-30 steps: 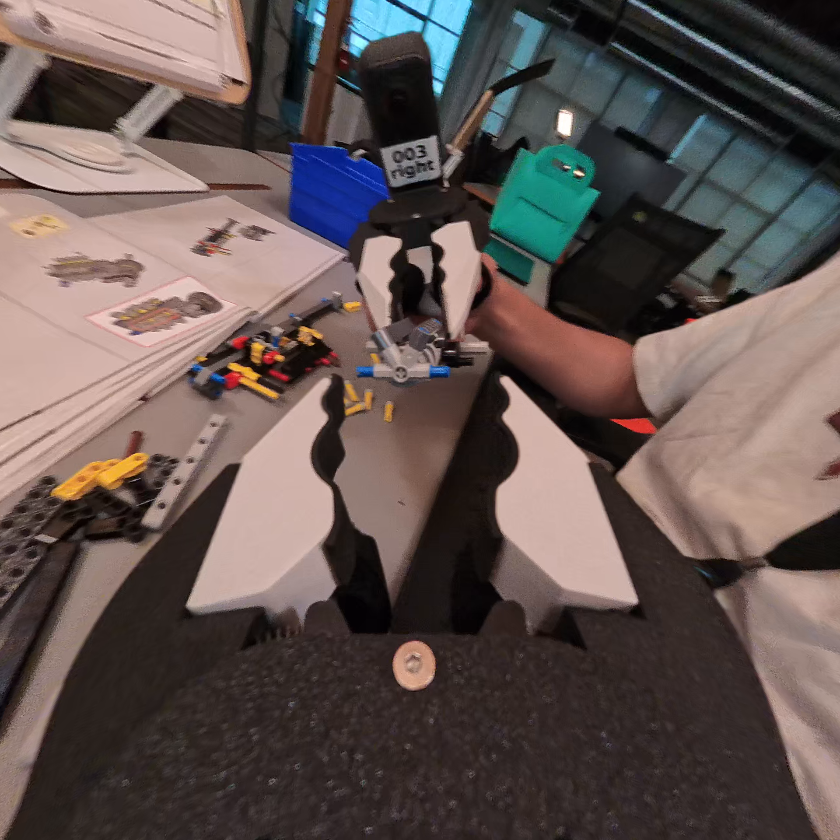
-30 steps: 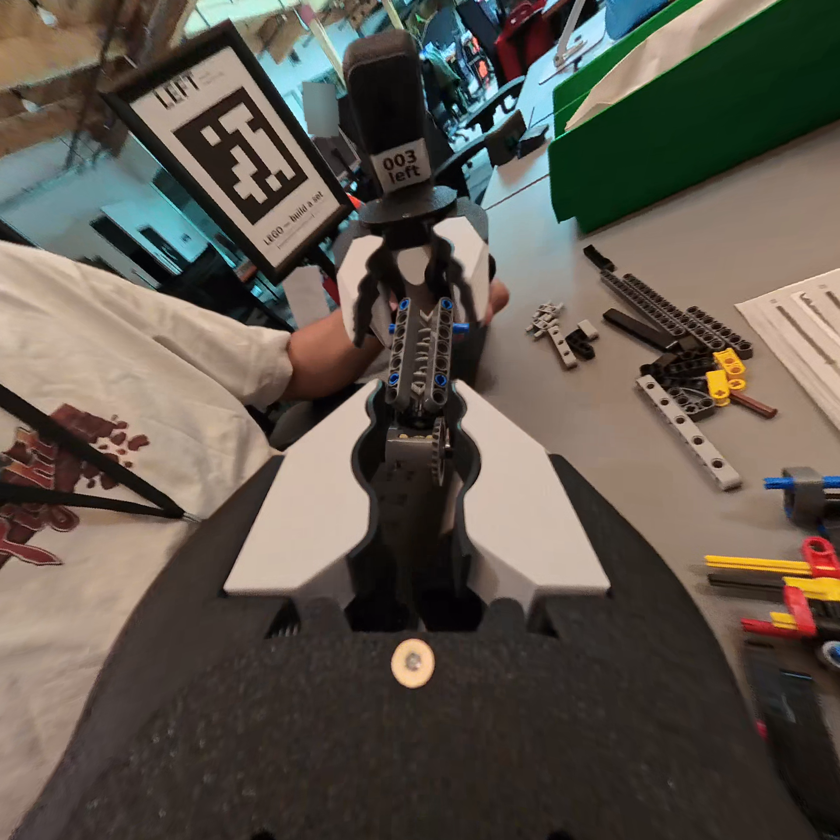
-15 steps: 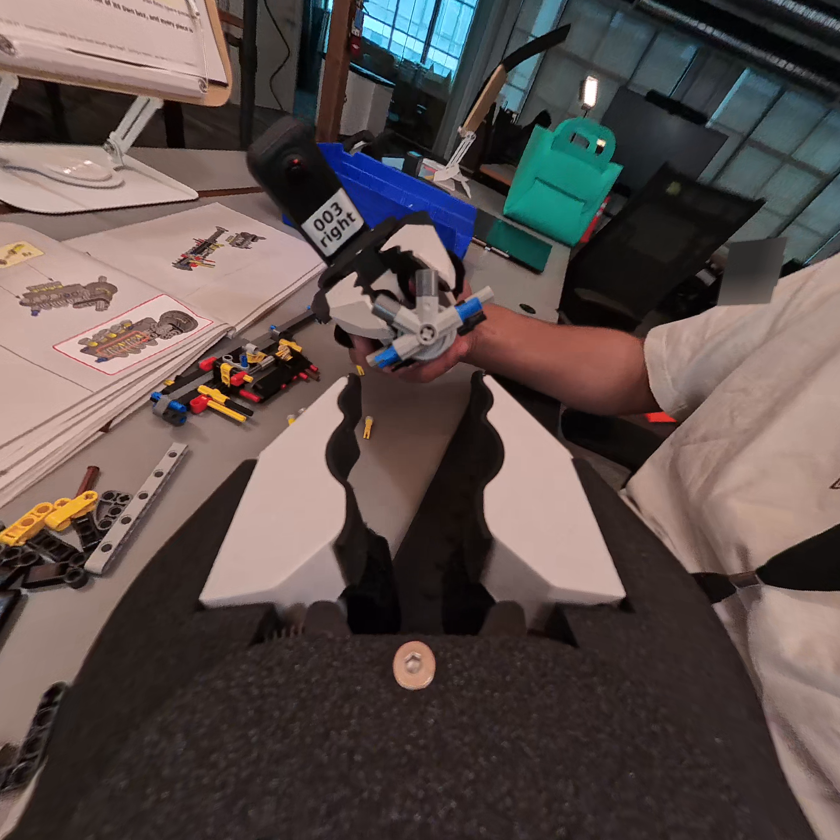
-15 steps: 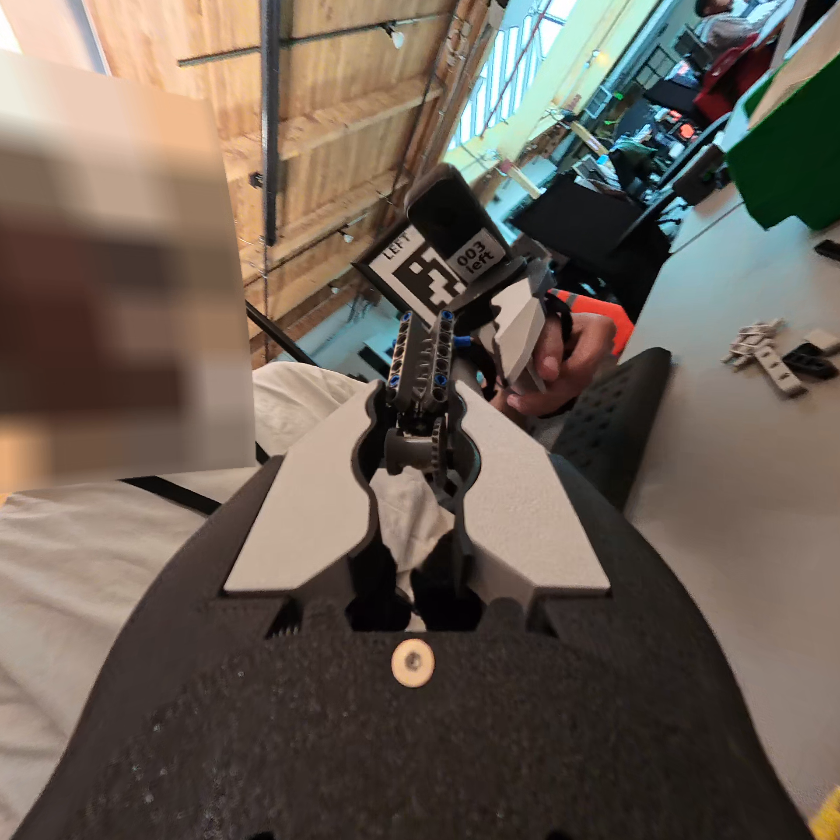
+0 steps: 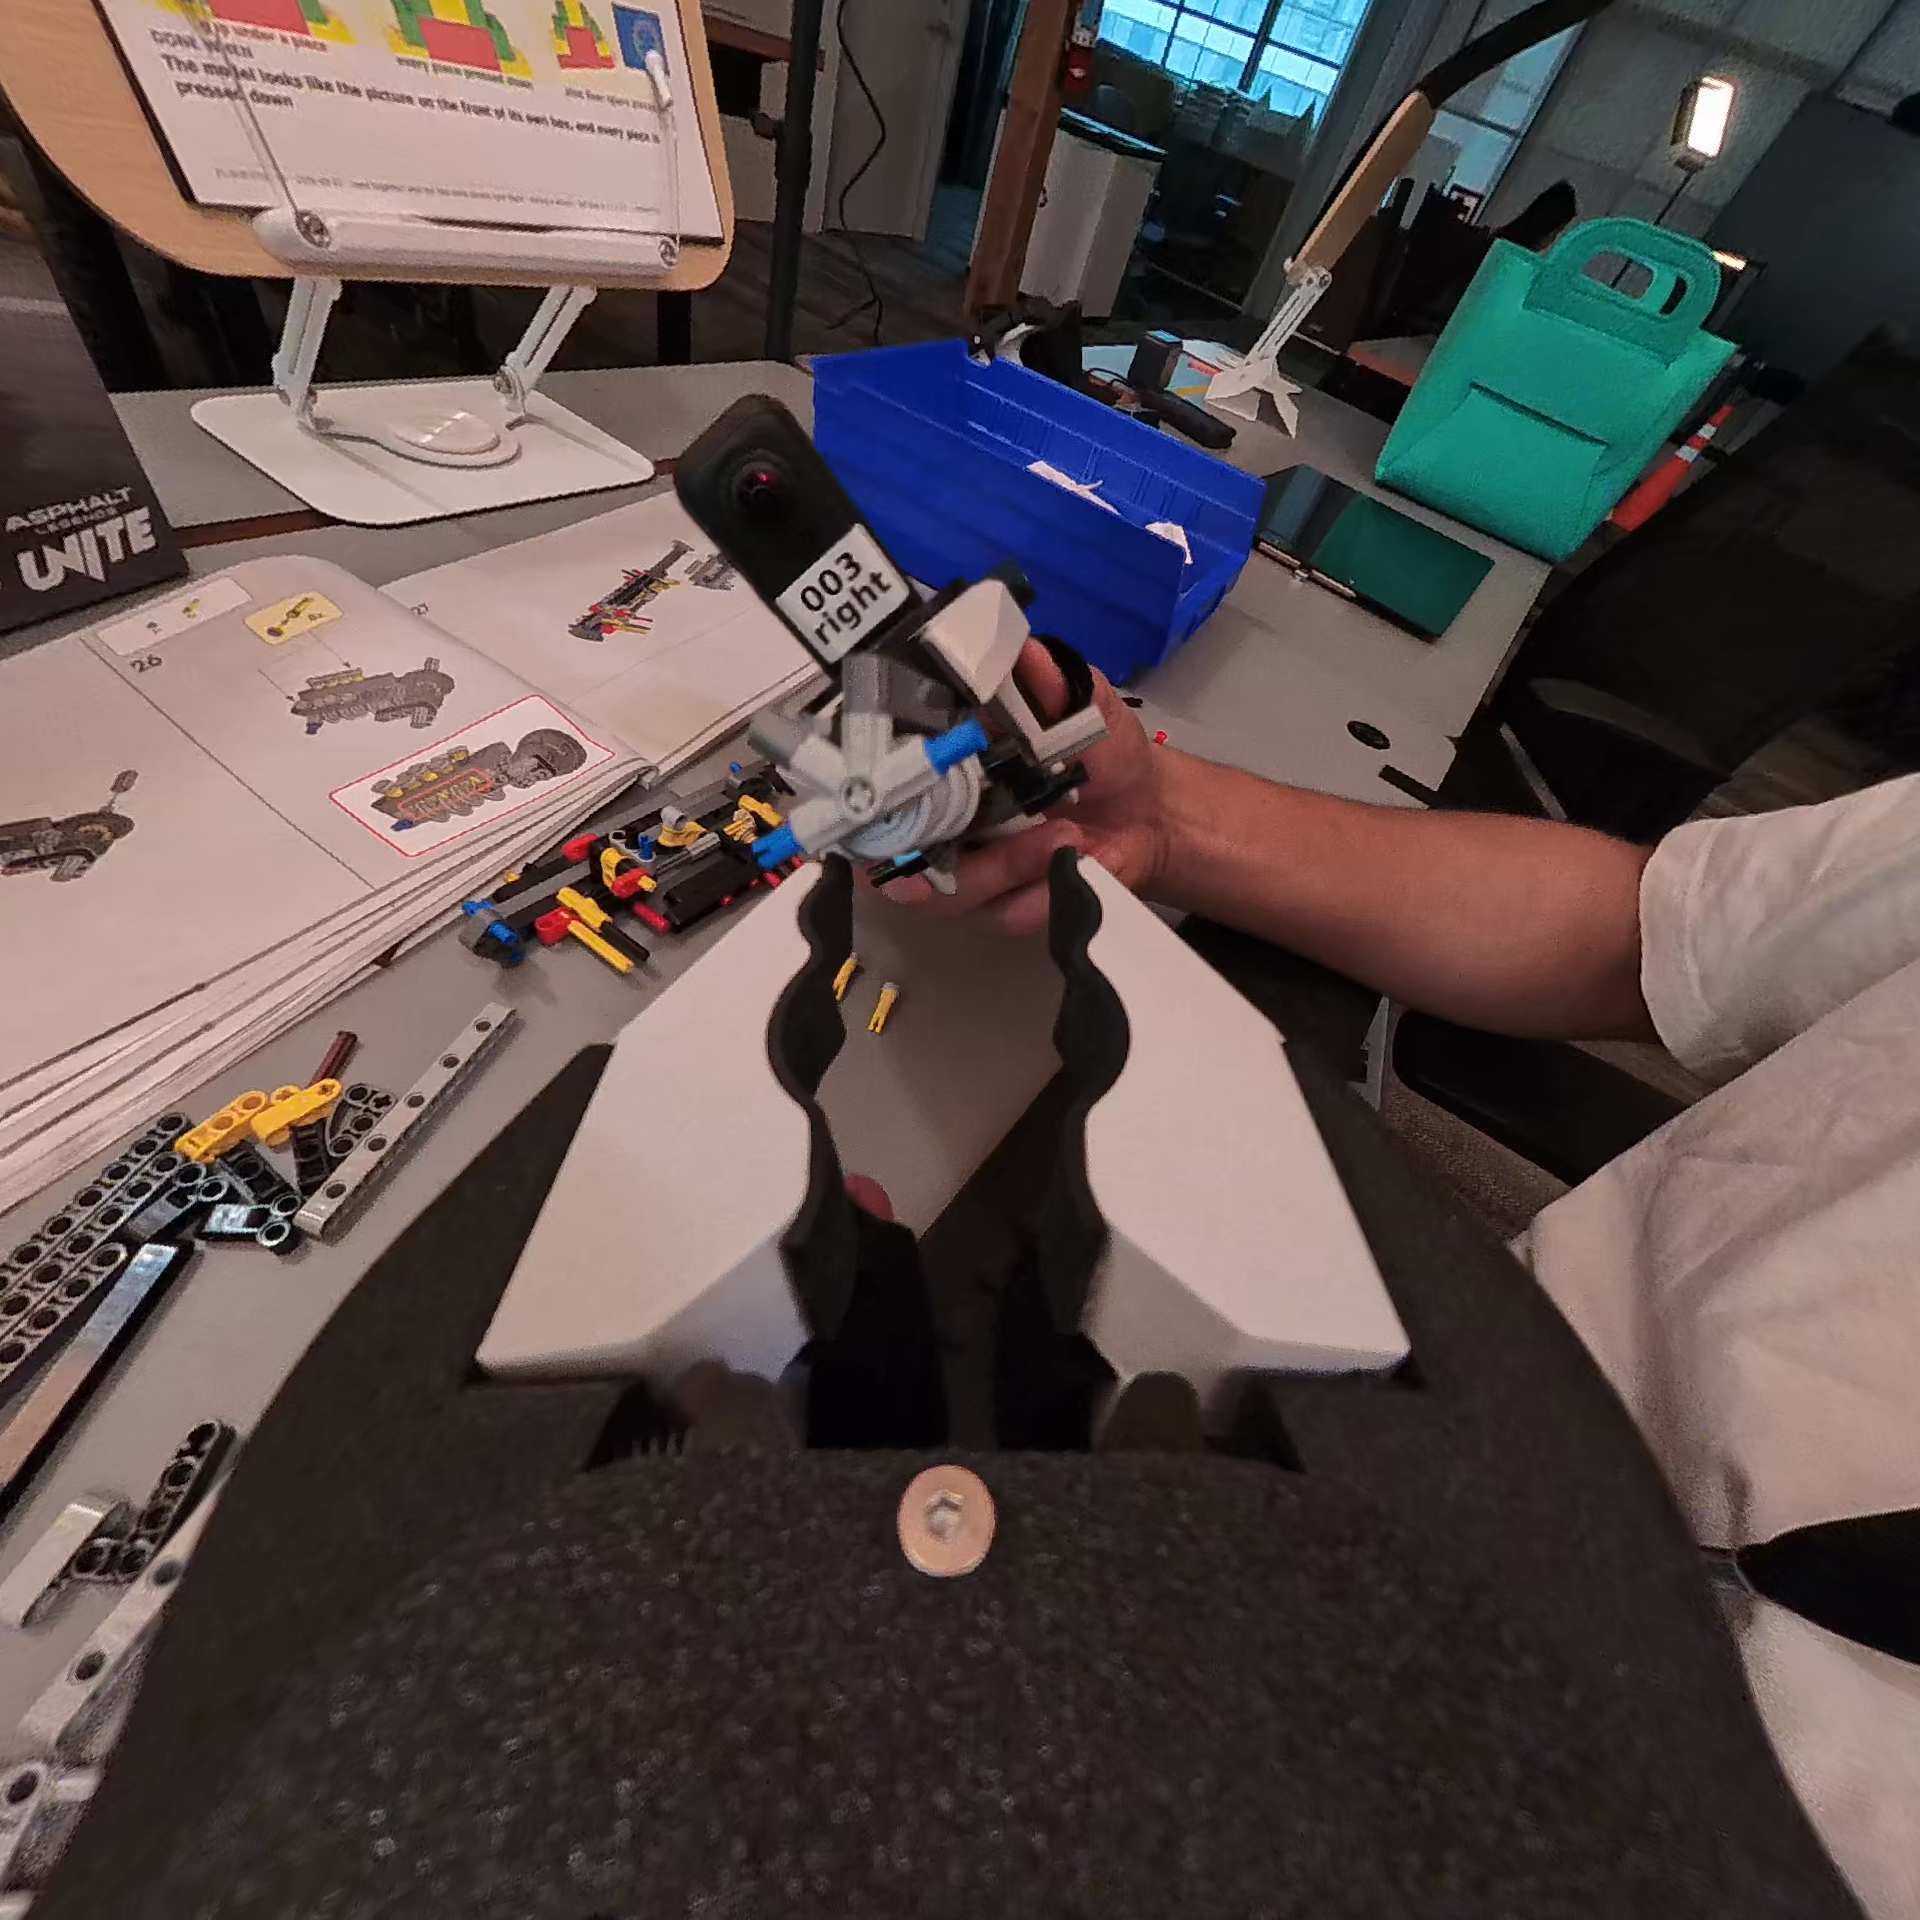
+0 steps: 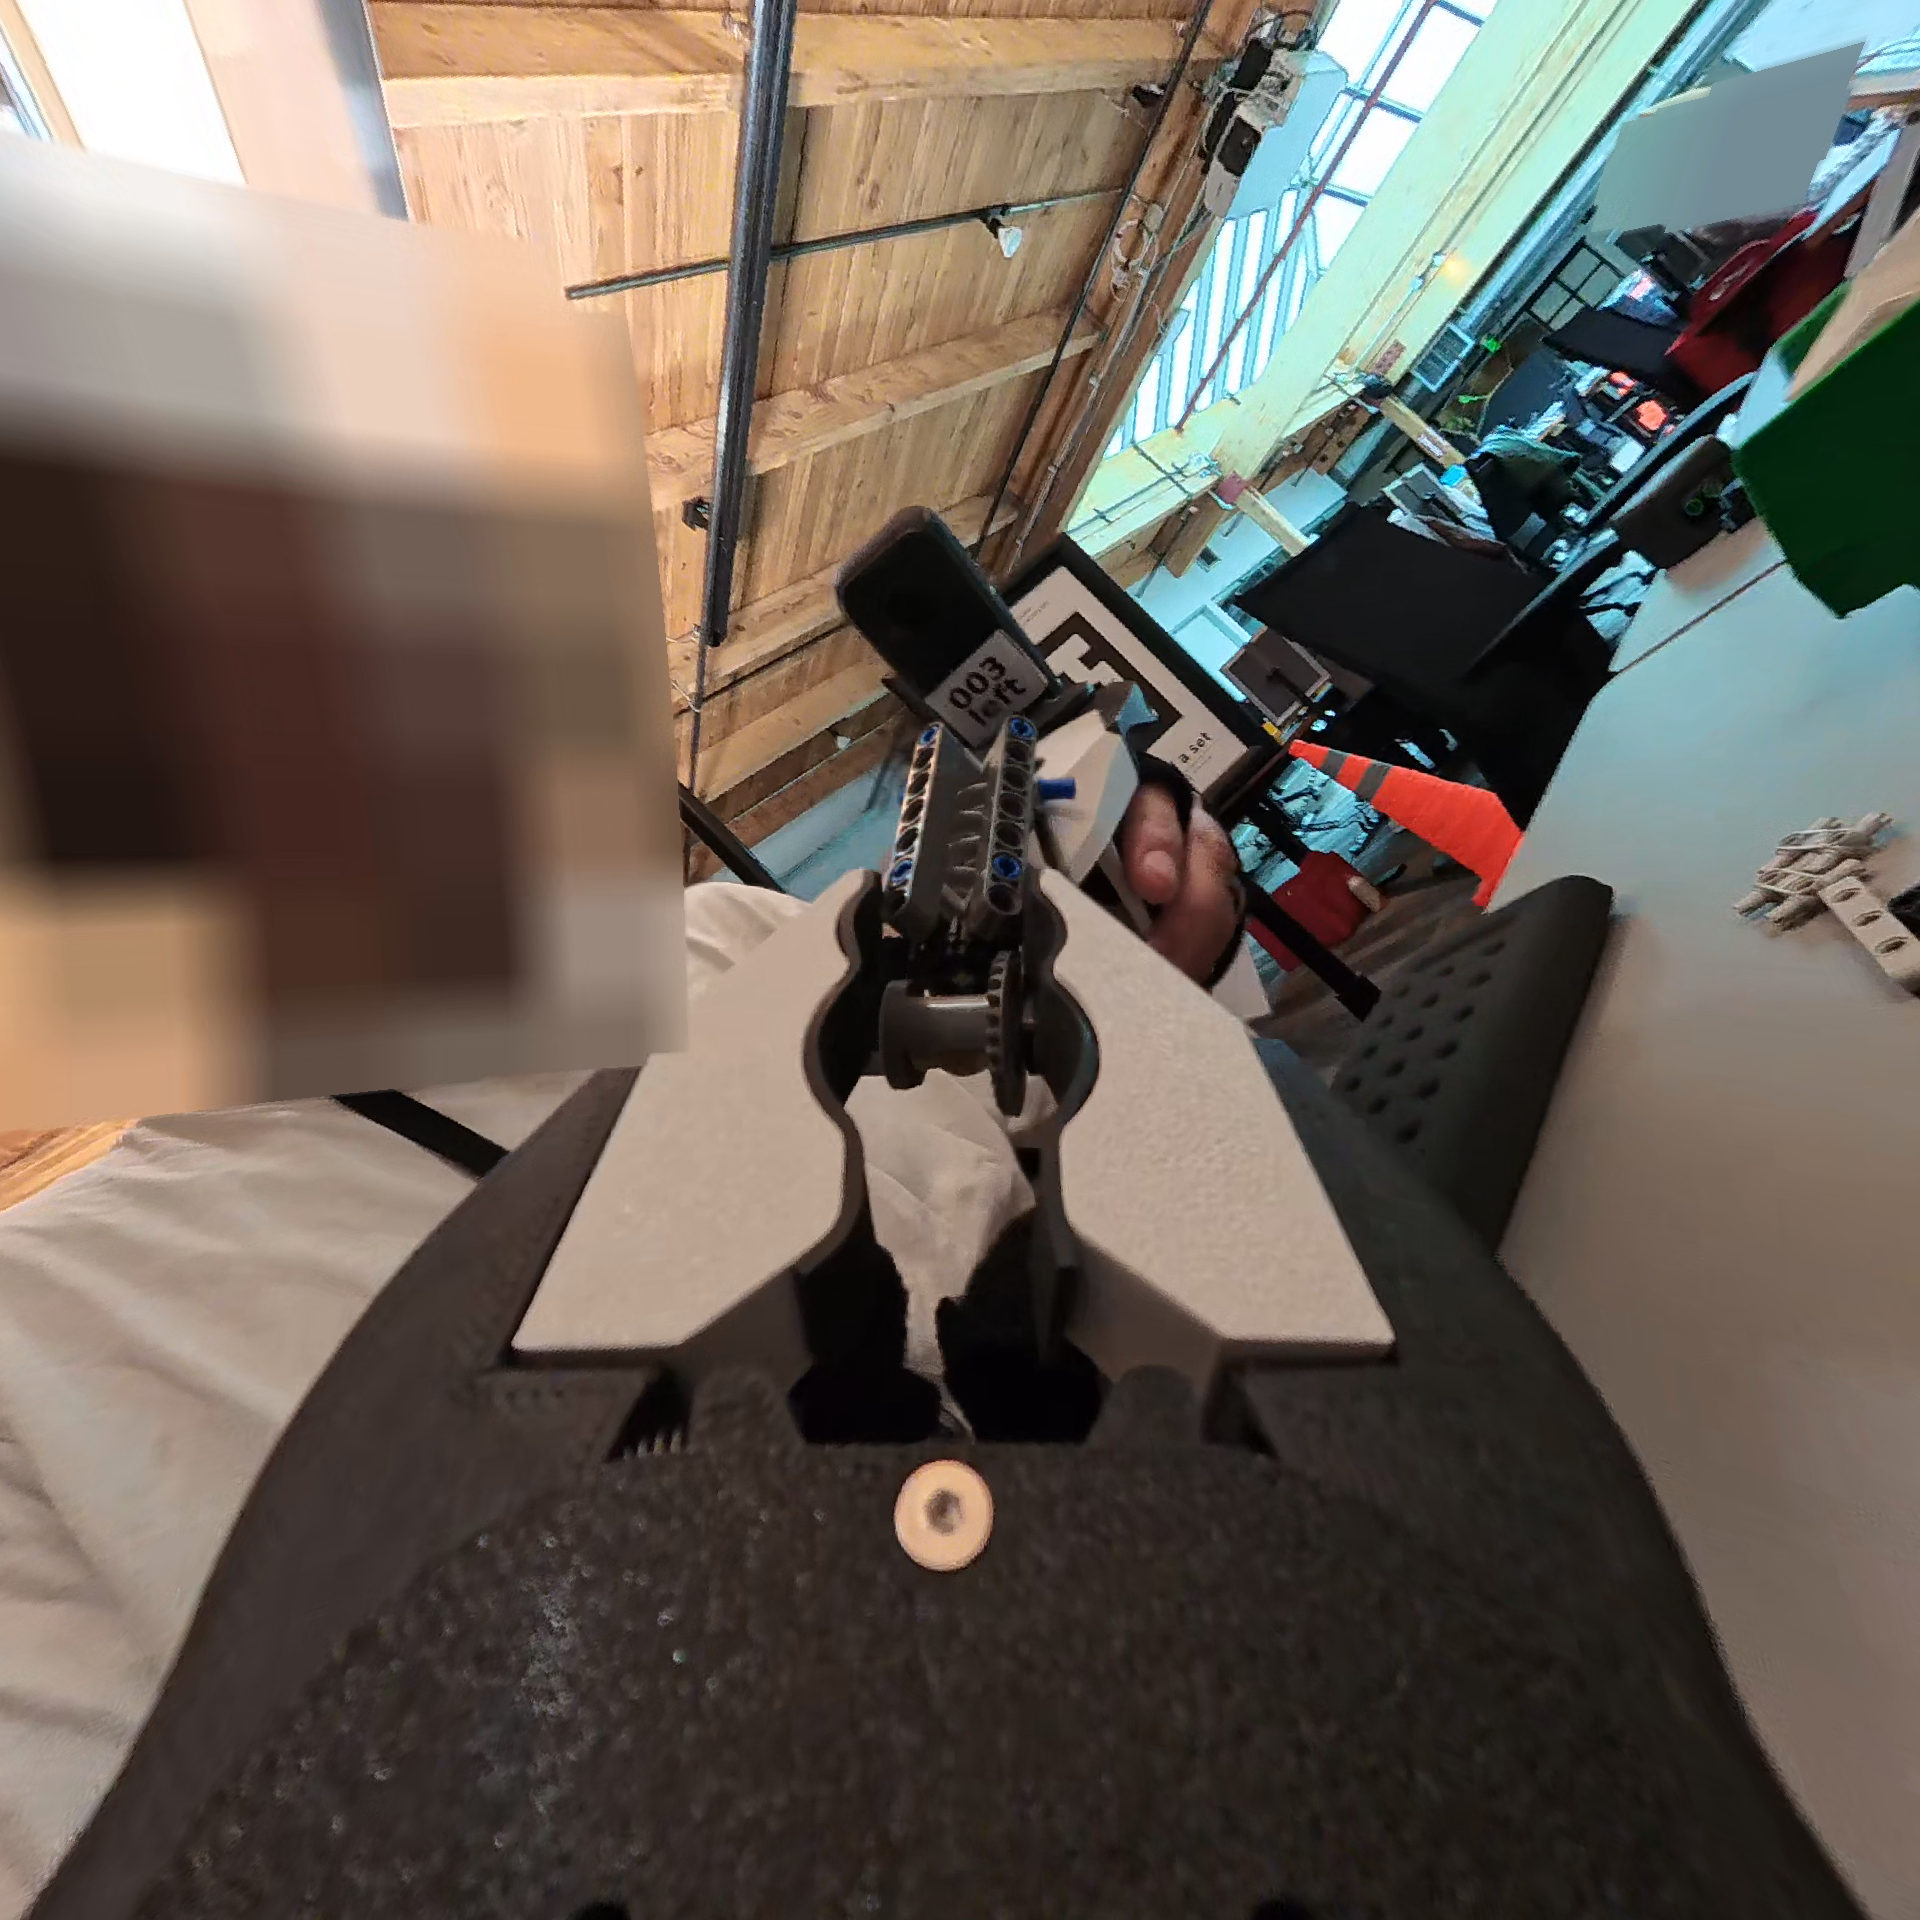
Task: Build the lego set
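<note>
We see bare desk (image 5: 1288,665) ahead between the left claw (image 5: 940,904) fingers, only two yellow pins (image 5: 868,992) there. Loose beams (image 5: 260,1143), part pile (image 5: 634,883) and open manual (image 5: 312,790) crowd the left; blue bin (image 5: 1039,488) blocks behind.

On the table (image 5: 1309,665), the open instruction booklet (image 5: 343,769) lies at left, with the document stand (image 5: 416,436) behind it and the storage bin (image 5: 1029,499) to its right. Loose beams (image 5: 208,1164) lie before the booklet; a part-built chassis (image 5: 634,883) sits beside its near edge.
</note>
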Motion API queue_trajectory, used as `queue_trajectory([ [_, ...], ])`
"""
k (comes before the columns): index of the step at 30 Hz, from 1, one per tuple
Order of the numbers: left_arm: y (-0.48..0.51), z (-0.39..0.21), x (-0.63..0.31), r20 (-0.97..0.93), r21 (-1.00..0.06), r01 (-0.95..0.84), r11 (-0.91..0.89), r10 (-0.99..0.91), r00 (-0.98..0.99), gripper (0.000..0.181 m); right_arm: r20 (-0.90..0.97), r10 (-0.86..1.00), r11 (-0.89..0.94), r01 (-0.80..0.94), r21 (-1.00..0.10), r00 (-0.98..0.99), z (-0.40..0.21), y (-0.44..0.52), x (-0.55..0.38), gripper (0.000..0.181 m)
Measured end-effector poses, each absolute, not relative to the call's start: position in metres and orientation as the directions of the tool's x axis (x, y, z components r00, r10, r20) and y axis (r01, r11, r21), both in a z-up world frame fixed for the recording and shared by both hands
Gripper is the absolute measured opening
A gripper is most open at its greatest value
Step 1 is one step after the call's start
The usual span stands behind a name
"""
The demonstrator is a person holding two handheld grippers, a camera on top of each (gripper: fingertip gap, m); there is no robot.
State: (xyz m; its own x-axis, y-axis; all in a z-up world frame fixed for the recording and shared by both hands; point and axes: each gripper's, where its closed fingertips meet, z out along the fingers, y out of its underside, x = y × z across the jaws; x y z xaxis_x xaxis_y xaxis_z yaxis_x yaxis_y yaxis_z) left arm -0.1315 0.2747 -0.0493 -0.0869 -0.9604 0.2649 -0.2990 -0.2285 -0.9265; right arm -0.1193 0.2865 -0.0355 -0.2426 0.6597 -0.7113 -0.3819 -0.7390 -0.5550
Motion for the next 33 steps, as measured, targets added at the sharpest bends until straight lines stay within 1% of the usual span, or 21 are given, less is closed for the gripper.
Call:
queue_trajectory([
  [5,0.29,-0.059,-0.136,0.273,-0.907,-0.336,-0.255,-0.962,-0.007,0.037,-0.682,0.73,-0.649,-0.368,-0.666,-0.051,-0.043,0.291,-0.123,0.025],
  [10,0.295,-0.069,-0.135,0.355,-0.882,-0.341,-0.324,-0.934,-0.03,0.038,-0.604,0.786,-0.538,-0.333,-0.774,0.134,-0.047,0.294,-0.124,0.025],
  [13,0.297,-0.076,-0.136,0.366,-0.877,-0.351,-0.328,-0.929,-0.046,0.04,-0.56,0.794,-0.49,-0.297,-0.819,0.236,-0.05,0.296,-0.123,0.025],
  [16,0.302,-0.083,-0.14,0.312,-0.887,-0.378,-0.265,-0.948,-0.066,0.045,-0.517,0.798,-0.457,-0.247,-0.854,0.311,-0.054,0.296,-0.123,0.025],
  [18,0.303,-0.087,-0.144,0.227,-0.905,-0.392,-0.163,-0.966,-0.122,0.047,-0.485,0.803,-0.442,-0.201,-0.874,0.346,-0.058,0.295,-0.125,0.025],
  [21,0.297,-0.083,-0.148,0.136,-0.938,-0.342,-0.051,-0.964,-0.229,0.05,-0.401,0.822,-0.391,-0.113,-0.914,0.404,-0.066,0.292,-0.13,0.025],
  [24,0.295,-0.08,-0.15,0.103,-0.95,-0.311,-0.011,-0.954,-0.282,0.05,-0.287,0.844,-0.304,-0.037,-0.952,0.454,-0.066,0.289,-0.134,0.025],
  [26,0.295,-0.075,-0.151,0.088,-0.961,-0.275,0.001,-0.947,-0.31,0.051,-0.246,0.852,-0.273,-0.008,-0.962,0.461,-0.066,0.286,-0.135,0.025],
  [30,0.303,-0.07,-0.149,0.054,-0.974,-0.228,0.018,-0.951,-0.305,0.051,-0.139,0.86,-0.193,0.061,-0.979,0.491,-0.065,0.283,-0.137,0.025],
  [33,0.304,-0.069,-0.148,0.034,-0.979,-0.203,0.033,-0.947,-0.319,0.053,-0.08,0.853,-0.169,0.128,-0.977,0.515,-0.073,0.285,-0.139,0.025],
])
